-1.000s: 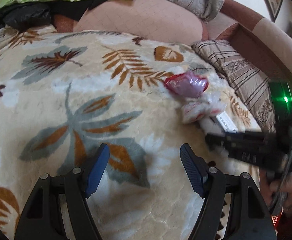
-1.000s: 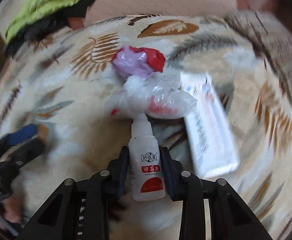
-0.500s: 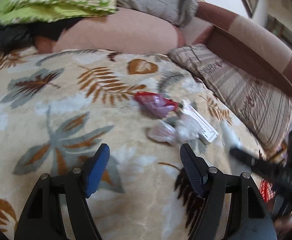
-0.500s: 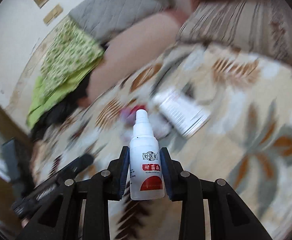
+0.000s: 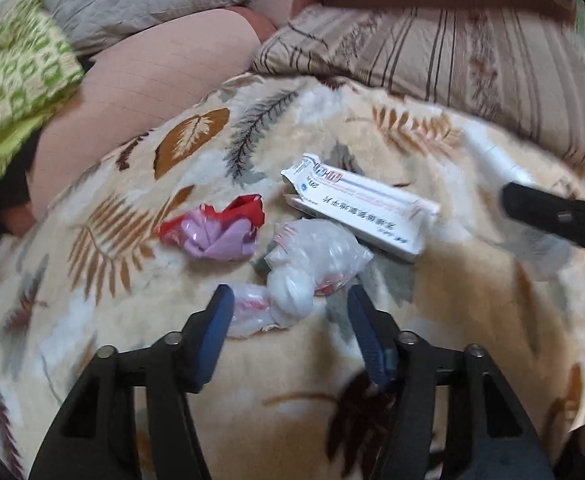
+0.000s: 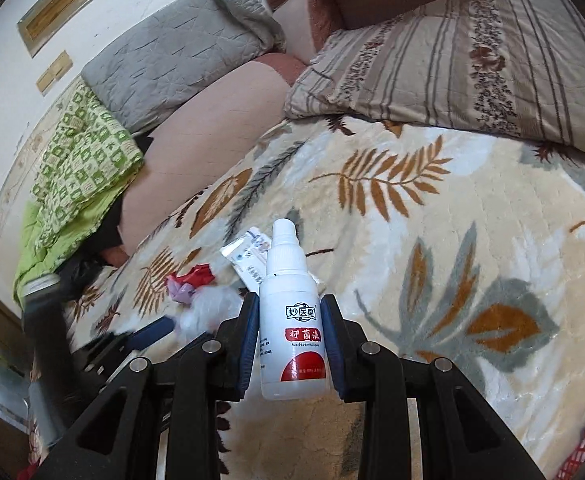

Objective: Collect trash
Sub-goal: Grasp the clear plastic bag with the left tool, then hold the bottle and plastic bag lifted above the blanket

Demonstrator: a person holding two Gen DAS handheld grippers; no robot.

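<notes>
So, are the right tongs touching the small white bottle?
Touching. The right wrist view shows the right tongs shut on the small white bottle: both blue pads press against its sides with no gap, holding it upright above the leaf-patterned blanket.

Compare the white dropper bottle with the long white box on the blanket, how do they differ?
The dropper bottle is clamped in the right gripper and lifted off the bed; the box lies flat on the leaf-print blanket, untouched. The bottle is round with a nozzle tip; the box is long, flat-sided, with one end torn open. Both are white with red and blue print.
</notes>
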